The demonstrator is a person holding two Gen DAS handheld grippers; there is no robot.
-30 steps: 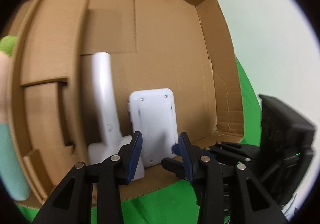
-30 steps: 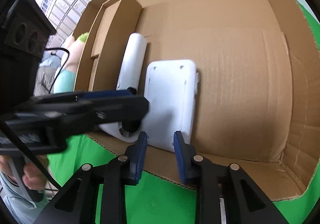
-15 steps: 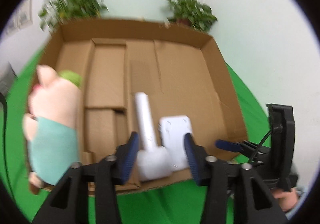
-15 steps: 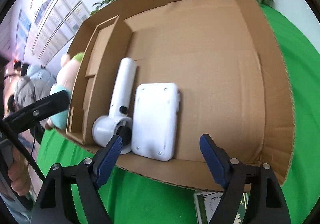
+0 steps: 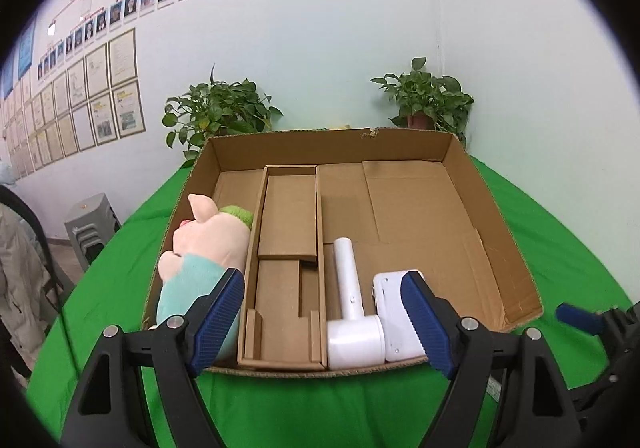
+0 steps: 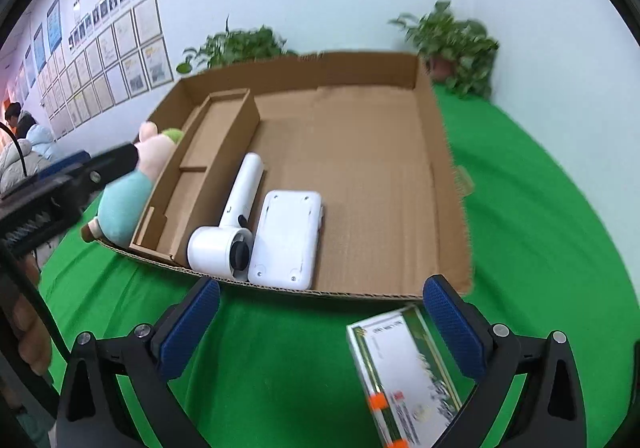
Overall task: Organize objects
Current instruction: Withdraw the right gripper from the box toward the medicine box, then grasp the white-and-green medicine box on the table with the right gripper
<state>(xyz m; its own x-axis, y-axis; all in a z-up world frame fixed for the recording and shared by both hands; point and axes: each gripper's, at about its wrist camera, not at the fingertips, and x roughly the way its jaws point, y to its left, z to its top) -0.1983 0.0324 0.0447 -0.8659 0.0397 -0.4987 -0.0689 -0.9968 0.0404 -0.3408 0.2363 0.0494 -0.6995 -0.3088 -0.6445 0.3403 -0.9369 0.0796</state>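
Cardboard box [image 6: 360, 152] lies open on the green cloth [image 6: 540, 208], its near wall facing both grippers; a cardboard divider tray [image 5: 286, 248] fills its left part, and the right half of the floor is bare; plush pig [image 5: 200, 260] sits in the leftmost slot; white hair dryer [image 6: 236, 216] and flat white device [image 6: 288, 236] lie side by side against the near wall, long axes running away from the cameras. Outside the box, a green-and-white carton [image 6: 404, 372] rests on the cloth just before the near wall, long axis pointing roughly toward the box. Right gripper [image 6: 320, 324] hangs above the cloth with jaws wide apart and empty, the carton under its right finger; it is clearly the nearer one. Left gripper [image 5: 324, 316] is likewise spread and empty, facing the divider. Judged: the carton goes next, over the low near wall into the bare right half.
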